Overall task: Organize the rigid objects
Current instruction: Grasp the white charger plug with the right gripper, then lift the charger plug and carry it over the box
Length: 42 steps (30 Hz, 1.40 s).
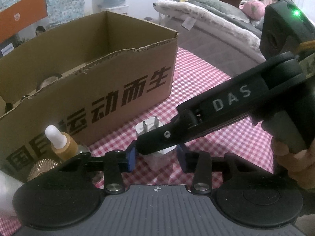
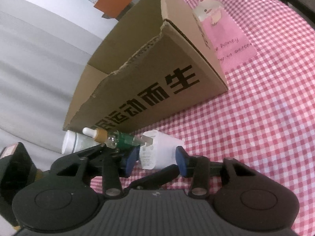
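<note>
Left hand-held gripper (image 1: 155, 158): jaws are standing apart, blue pads either side of the white charger plug, not visibly pressing on it; holding nothing.
Right hand-held gripper (image 2: 156, 158): jaws are standing apart around the white charger plug (image 2: 157, 149); the left pad is sitting against or just beside the plug's side, the right pad is showing a gap. Not gripping.
Right hand-held gripper, seen from the left wrist view: its black finger (image 1: 157, 139) is reaching in from the right and lying across the plug.
White charger plug (image 1: 149, 131): is lying on the red-checked desk cloth (image 1: 206, 98), just beside the cardboard box, prongs pointing towards the box.
Cardboard box (image 1: 110, 86): is standing open on the desk, torn top edge, black characters printed on its near wall.
Dropper bottle (image 1: 63, 141): white bulb, tan collar, is resting against the base of the box, left of the plug.
White tube (image 2: 72, 144): is lying behind the dropper bottle, at the box corner.
Pink cloth (image 2: 226, 41): is lying on the desk beyond the box, touching its far end.
Bed (image 1: 206, 19): is showing beyond the desk, bedding heaped on it.
</note>
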Each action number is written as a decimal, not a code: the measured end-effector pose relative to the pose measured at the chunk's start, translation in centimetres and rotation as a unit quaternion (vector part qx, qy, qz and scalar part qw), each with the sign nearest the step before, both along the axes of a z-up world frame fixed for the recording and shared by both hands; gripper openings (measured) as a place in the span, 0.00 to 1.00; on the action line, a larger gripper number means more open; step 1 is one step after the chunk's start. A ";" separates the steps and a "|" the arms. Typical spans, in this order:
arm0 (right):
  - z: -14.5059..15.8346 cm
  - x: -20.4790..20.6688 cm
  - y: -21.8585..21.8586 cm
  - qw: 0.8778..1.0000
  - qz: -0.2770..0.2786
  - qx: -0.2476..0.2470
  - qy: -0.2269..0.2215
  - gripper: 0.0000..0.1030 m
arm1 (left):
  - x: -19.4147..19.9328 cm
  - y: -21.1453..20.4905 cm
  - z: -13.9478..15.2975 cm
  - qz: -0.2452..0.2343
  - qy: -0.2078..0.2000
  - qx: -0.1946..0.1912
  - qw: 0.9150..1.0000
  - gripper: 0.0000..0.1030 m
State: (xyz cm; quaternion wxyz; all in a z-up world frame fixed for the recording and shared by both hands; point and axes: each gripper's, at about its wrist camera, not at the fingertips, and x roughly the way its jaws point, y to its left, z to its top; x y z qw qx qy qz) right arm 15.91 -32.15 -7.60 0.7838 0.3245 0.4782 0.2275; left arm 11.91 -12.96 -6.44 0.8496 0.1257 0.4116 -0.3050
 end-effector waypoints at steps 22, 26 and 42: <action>2.5 -1.9 0.4 0.999 -0.015 -0.010 -0.034 0.44 | -1.9 0.9 2.2 0.001 -0.023 -0.020 1.000 0.36; 5.3 -3.0 0.5 0.998 -0.014 -0.014 -0.064 0.44 | -2.8 1.1 4.5 0.002 -0.056 -0.029 0.998 0.36; 16.2 2.6 1.8 0.984 0.031 -0.044 -0.169 0.44 | 3.4 1.8 12.6 0.054 -0.121 -0.056 0.990 0.37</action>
